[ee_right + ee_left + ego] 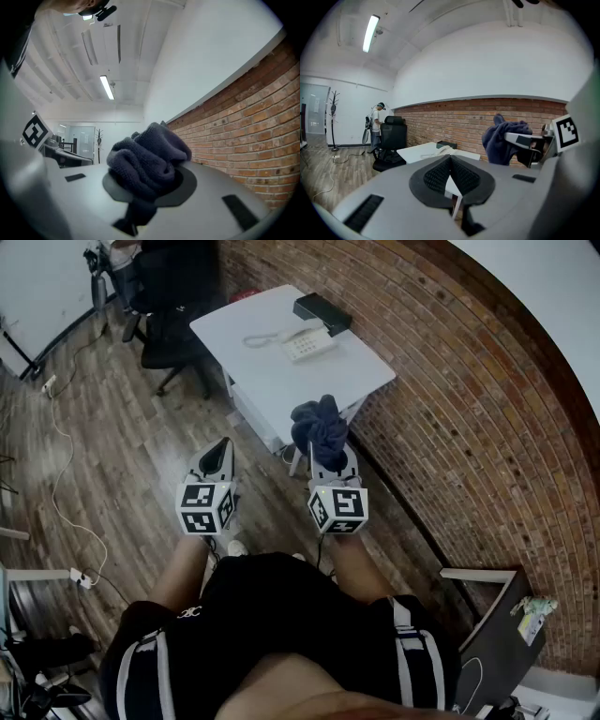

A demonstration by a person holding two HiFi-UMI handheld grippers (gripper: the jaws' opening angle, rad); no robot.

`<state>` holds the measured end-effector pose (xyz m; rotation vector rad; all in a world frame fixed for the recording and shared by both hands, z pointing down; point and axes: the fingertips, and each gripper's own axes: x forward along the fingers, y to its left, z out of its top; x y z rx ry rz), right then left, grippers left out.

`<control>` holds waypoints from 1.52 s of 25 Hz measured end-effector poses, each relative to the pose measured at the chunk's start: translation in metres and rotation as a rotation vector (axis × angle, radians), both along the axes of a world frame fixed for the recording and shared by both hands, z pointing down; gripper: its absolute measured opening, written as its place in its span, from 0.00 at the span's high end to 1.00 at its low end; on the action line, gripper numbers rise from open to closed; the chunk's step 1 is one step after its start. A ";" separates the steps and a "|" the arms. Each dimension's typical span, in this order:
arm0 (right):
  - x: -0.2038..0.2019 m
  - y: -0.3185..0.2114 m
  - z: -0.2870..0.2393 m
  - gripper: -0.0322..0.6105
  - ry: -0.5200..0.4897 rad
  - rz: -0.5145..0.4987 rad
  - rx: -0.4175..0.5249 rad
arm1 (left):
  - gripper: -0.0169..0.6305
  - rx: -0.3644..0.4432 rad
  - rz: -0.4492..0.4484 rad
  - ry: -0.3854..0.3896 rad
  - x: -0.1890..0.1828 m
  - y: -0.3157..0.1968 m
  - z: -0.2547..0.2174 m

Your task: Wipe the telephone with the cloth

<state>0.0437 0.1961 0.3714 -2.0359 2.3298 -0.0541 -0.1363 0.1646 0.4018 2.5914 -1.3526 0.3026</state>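
Where things stand: person is standing on the wood floor a few steps short of the white table (272, 381). No wiping yet, I'd say this is the approach.

Right gripper (328, 461): jaws clamped on a dark blue cloth (319, 427). It's bunched into a fat wad that sticks out past the tips, with a bit trailing down between the jaws.

Left gripper (223, 446): jaws pressed together with nothing in them. It's held level beside the right one and not touching it.

Telephone (307, 341): pale corded desk phone, handset on the cradle, sitting toward the far side of the table and well apart from both grippers. Its cord (260, 339) snakes off to the left.

Neighbours: a black box (322, 313) sits just beyond the phone by the brick wall (450, 399), and an office chair (173, 334) is at the table's far left.

Risk 1: the phone looks light, so a one-sided push with the cloth could skate it into the box or knock the handset off. The idle left gripper could probably brace it.

Risk 2: the cloth is wadded, not flat, so the hard jaw tips might scrape the phone if they press too deep.

Risk 3: a wide swipe could snag the cord and drag the whole thing.
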 end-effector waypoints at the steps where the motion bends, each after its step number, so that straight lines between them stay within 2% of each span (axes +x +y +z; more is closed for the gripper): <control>1: 0.000 0.000 0.000 0.87 -0.007 0.007 -0.002 | 0.98 0.000 0.000 -0.004 -0.002 -0.001 -0.001; 6: 0.000 0.001 0.001 0.87 -0.018 0.034 -0.006 | 0.98 0.006 0.023 -0.015 -0.003 -0.005 -0.003; 17: -0.016 -0.013 0.010 0.86 -0.040 0.003 -0.019 | 0.98 -0.034 0.029 0.016 -0.010 -0.023 0.010; 23: -0.029 -0.025 0.012 0.86 -0.036 0.049 -0.027 | 0.98 -0.040 0.062 0.041 -0.023 -0.042 0.011; 30: -0.061 -0.045 0.012 0.86 -0.011 0.080 -0.038 | 0.98 -0.017 0.113 0.041 -0.053 -0.067 0.008; 38: -0.101 -0.062 0.018 0.86 0.017 0.112 -0.067 | 0.98 -0.035 0.158 0.059 -0.091 -0.083 0.017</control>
